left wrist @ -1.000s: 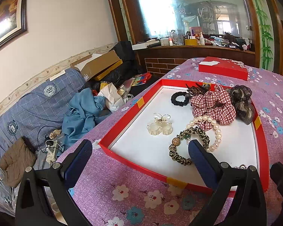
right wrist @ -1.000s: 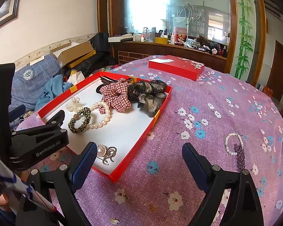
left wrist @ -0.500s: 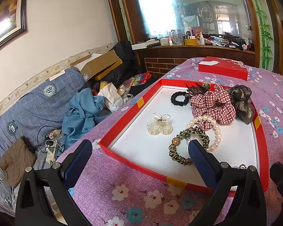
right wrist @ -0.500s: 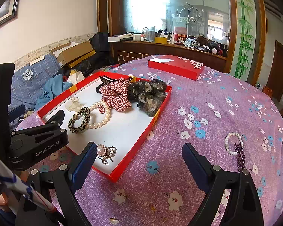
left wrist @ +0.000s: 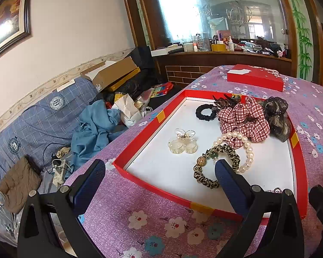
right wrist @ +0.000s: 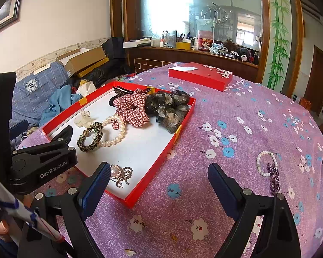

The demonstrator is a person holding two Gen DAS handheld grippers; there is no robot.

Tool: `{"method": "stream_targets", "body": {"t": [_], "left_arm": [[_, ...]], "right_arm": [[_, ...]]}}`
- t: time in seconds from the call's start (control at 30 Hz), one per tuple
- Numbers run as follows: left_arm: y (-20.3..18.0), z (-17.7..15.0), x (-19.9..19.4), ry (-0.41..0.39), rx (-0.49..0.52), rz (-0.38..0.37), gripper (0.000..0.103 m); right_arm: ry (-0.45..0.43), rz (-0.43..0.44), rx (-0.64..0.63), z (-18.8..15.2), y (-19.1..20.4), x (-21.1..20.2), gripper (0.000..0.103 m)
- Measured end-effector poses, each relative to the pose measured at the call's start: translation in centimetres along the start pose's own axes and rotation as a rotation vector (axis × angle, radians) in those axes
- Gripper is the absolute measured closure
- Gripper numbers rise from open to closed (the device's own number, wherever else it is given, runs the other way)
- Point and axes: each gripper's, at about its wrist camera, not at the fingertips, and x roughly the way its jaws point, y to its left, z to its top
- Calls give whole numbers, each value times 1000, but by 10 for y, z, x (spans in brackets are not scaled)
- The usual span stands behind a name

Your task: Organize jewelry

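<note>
I was working in a lived-in home. A sofa (left wrist: pixel 38 120) piled with clothes (left wrist: pixel 94 126) sat below a framed picture (left wrist: pixel 7 19). A cluttered counter (right wrist: pixel 196 51) ran under a big mirror (right wrist: pixel 204 10).

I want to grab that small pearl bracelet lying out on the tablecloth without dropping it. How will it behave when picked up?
The pearl bracelet is a loop of round, glossy beads, so it will probably sag limp from a pinch, and the pads may slip off a single bead. It lies against the purple leaf brooch, which could snag or drag along. The cloth looks soft, so beads shouldn't roll.
</note>
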Motion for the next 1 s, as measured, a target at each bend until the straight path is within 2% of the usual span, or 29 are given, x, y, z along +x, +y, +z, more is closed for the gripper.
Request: {"method": "stream_targets", "body": {"t": [0.77, 0.9, 1.0], "left_arm": [[0, -2, 0, 2, -4, 2, 1], [2, -5, -2, -4, -12, 44, 1], [0, -5, -8, 10, 4, 14, 2]], "right_arm": [[2, -2, 0, 0, -1, 1, 8], [-5, -16, 19, 0, -6, -1, 8], [4, -24, 61, 0, -16, -1, 8]]}}
